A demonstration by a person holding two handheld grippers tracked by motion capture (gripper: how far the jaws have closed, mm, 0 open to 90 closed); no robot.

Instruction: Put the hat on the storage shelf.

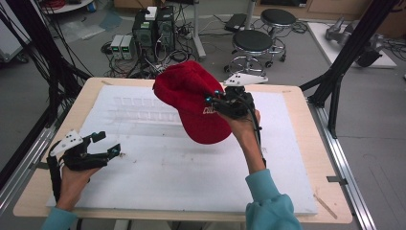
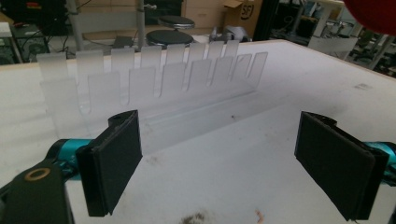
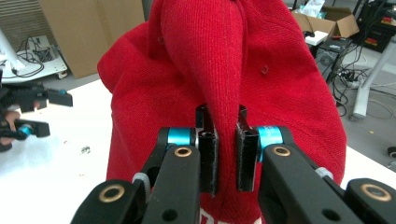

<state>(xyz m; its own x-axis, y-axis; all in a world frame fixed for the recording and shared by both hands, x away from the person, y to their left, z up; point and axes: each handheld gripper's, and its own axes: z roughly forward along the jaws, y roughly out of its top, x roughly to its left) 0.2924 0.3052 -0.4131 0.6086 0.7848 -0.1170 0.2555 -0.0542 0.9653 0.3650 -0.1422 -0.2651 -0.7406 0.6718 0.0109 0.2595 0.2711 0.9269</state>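
Note:
A red baseball cap (image 1: 194,98) with white lettering hangs in the air above the white mat. My right gripper (image 1: 221,101) is shut on a pinched fold of the cap's cloth (image 3: 219,93), with the crown bulging above the jaws. My left gripper (image 1: 106,143) rests low at the mat's left side, open, with nothing between its black pads (image 2: 114,161). A clear plastic rack with two rows of upright tabs (image 2: 154,79) stands on the mat ahead of the left gripper and appears faintly at the mat's far left (image 1: 139,109).
The white mat (image 1: 191,167) covers a wooden table (image 1: 316,158). Black frame posts (image 1: 344,57) stand off the right side. Stools (image 1: 253,43), computer boxes (image 1: 153,28) and cables lie on the floor beyond the far edge.

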